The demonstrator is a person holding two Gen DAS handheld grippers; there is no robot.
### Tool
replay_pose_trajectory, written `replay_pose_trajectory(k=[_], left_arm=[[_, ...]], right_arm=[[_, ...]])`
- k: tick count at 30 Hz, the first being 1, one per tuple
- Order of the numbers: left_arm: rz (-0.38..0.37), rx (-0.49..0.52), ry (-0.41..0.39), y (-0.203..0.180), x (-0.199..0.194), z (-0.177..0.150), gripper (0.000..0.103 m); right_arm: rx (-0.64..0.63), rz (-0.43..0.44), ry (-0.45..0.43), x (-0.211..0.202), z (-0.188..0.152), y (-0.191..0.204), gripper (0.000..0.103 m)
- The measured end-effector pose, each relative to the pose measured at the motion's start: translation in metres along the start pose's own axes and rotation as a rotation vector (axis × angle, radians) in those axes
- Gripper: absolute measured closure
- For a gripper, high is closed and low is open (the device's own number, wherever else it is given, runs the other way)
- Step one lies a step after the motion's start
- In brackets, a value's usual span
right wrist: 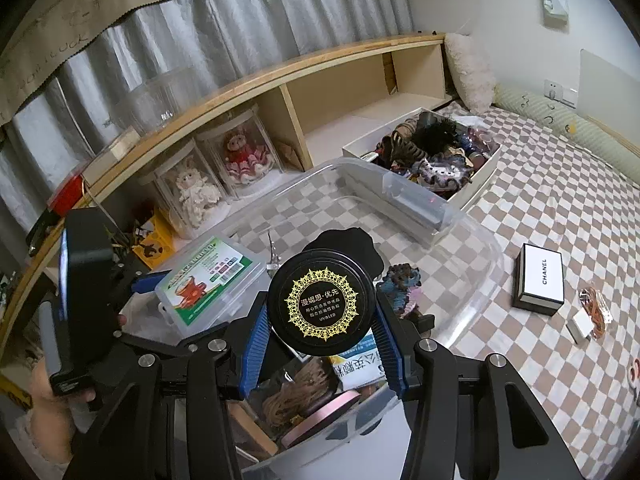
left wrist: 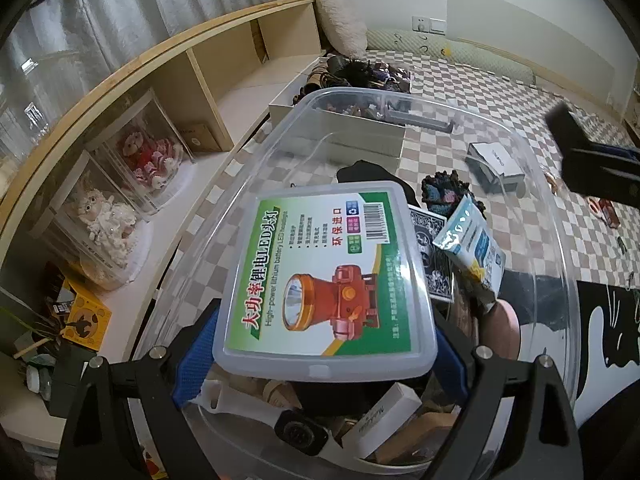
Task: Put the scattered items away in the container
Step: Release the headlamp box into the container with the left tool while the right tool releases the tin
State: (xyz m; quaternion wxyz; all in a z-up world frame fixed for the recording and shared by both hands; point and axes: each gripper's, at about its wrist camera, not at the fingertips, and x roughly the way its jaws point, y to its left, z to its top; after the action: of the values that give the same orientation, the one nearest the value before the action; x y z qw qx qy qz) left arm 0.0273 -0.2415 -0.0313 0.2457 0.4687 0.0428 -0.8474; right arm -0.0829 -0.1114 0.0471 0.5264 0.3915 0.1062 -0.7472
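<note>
My left gripper (left wrist: 322,332) is shut on a translucent headlamp box (left wrist: 328,268) with a green label, its blue pads (left wrist: 196,344) on the two long sides. It holds the box over the near end of the clear plastic container (left wrist: 560,240). My right gripper (right wrist: 322,310) is shut on a round black tin (right wrist: 322,304) with a gold ornament, also above the container (right wrist: 472,232). Inside the container lie a deck of cards (left wrist: 432,256), a blue-white packet (left wrist: 472,244), a white watch (left wrist: 256,412), a pink ribbon spool (right wrist: 324,412) and a knitted piece (right wrist: 400,284).
A black-and-white Chanel box (right wrist: 540,280) and small loose items (right wrist: 592,312) lie on the checked cloth to the right. A white tray (right wrist: 480,176) of hair accessories stands behind the container. A wooden shelf (right wrist: 288,120) with cased dolls (right wrist: 244,160) runs along the left.
</note>
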Motion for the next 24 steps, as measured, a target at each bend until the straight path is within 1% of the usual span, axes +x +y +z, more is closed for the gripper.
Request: replay_pose_trajectory(k=[5,9,11,14,19,20,21,22,24], left_arm=[[0.008,0.012,-0.013,0.000,-0.002,-0.004,0.009],[0.010,-0.002,-0.027,0.005,-0.005,-0.005,0.007],[0.004,-0.012,-0.035,0.007,-0.007,-0.005,0.001],[-0.006,-0.021,-0.045,0.009,-0.010,-0.006,0.000],[0.008,-0.010,-0.057,0.008,-0.014,-0.006,0.000],[0.009,-0.012,-0.060,0.008,-0.015,-0.006,0.000],[0.008,-0.014,-0.063,0.009,-0.016,-0.006,0.000],[0.006,-0.016,-0.065,0.010,-0.017,-0.006,0.000],[0.004,-0.020,-0.070,0.011,-0.018,-0.006,0.000]], right_arm=[[-0.005,0.006,0.020,0.012,0.002,0.003,0.053],[-0.021,0.008,0.039,0.022,0.001,0.007,0.053],[-0.029,0.007,0.047,0.027,0.001,0.010,0.053],[-0.045,0.004,0.057,0.033,0.000,0.012,0.053],[-0.056,0.009,0.081,0.041,-0.001,0.013,0.052],[-0.057,0.009,0.084,0.042,-0.001,0.013,0.041],[-0.056,0.001,0.079,0.042,-0.002,0.014,0.021],[-0.057,-0.012,0.064,0.040,-0.002,0.015,0.016],[-0.081,-0.019,0.051,0.037,-0.002,0.018,0.015]])
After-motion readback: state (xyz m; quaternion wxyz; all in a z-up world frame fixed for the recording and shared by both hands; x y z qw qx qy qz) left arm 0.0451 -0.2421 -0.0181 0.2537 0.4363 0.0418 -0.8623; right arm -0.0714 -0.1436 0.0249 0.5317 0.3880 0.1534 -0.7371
